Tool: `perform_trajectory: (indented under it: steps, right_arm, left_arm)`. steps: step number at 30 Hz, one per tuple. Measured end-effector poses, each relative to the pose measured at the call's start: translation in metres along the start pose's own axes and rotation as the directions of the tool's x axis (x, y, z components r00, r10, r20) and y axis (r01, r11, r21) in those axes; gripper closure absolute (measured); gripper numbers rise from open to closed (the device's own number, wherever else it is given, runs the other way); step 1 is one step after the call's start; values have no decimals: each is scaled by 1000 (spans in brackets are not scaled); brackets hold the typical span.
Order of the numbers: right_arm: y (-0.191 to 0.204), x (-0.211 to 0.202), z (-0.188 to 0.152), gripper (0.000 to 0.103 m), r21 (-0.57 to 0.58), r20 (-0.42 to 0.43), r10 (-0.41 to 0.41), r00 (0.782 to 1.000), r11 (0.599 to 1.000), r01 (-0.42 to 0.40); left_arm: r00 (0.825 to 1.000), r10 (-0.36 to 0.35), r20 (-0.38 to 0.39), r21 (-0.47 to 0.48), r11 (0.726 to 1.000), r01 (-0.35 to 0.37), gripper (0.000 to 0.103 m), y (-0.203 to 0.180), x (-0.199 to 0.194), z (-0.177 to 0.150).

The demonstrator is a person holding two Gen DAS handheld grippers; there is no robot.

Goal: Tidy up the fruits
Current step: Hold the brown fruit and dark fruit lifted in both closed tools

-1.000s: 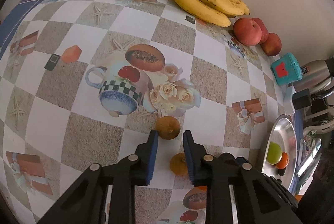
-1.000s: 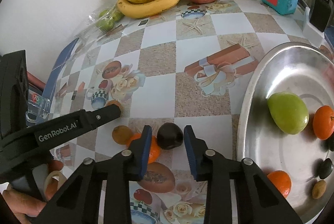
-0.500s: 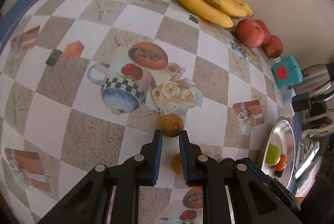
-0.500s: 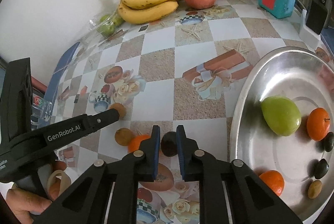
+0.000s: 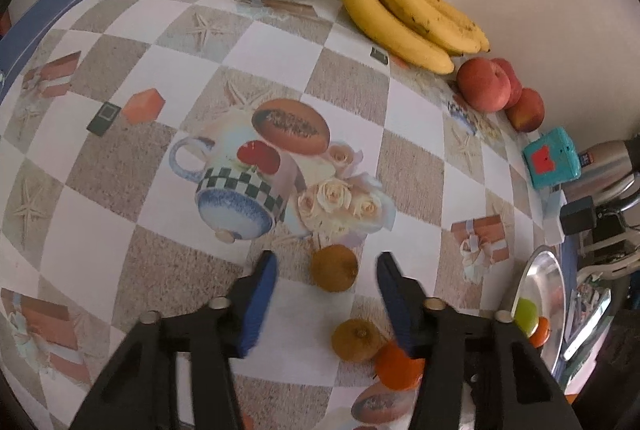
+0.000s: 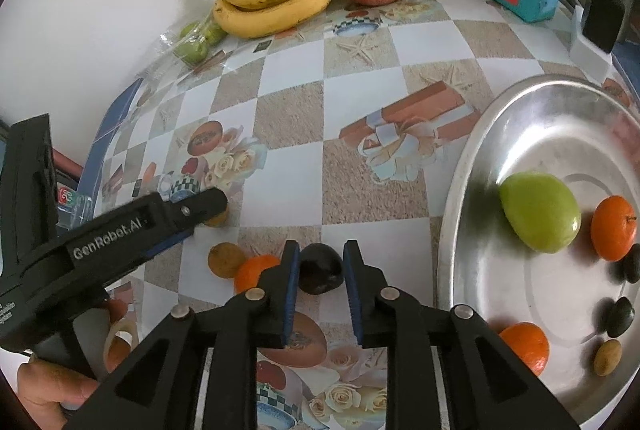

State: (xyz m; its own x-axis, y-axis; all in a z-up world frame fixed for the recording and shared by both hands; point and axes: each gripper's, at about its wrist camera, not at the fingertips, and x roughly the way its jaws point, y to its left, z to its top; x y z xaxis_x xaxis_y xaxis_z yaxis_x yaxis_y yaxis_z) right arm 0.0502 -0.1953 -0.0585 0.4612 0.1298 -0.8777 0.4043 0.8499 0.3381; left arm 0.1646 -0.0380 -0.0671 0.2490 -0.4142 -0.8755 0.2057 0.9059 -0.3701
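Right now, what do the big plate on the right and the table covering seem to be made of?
The plate looks like bare metal, probably steel or aluminium: silvery, glossy, with blurred reflections of the fruit on it. The table covering looks like printed plastic sheet, perhaps vinyl or oilcloth: smooth, slightly shiny, with flat printed checks, gift boxes and roses. Neither can be told for certain from looks alone.

Soft, even daylight; heavy fisheye warping, dark vignetted corners.
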Motion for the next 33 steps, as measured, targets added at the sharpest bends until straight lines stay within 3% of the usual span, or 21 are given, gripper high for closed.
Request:
perform_trajectory:
  steps: [3, 5, 21, 29, 33]
  right_arm:
    - [-3, 3, -2, 76, 29, -9, 24, 1000, 999, -24]
    - [-4, 4, -2, 76, 34, -6, 29, 1000, 999, -28]
    - [-4, 2, -3, 76, 40, -2, 25, 1000, 999, -25]
    - [-10, -16, 3, 76, 41, 38, -52, 998, 998, 50]
    - [-5, -16, 4, 66, 25, 30, -32, 999, 999, 31]
  left_arm:
    - [1000, -14, 2, -4, 1000, 14, 74, 1, 3, -1]
    - [1000, -19, -2, -8, 1000, 19, 76, 1, 3, -1]
    - [1000, -4, -19, -27, 1000, 4, 76, 3, -7, 2]
    - [999, -4, -36, -32, 999, 2, 76, 3, -10, 2]
    - [999, -4, -36, -31, 1000, 3, 76, 2, -10, 2]
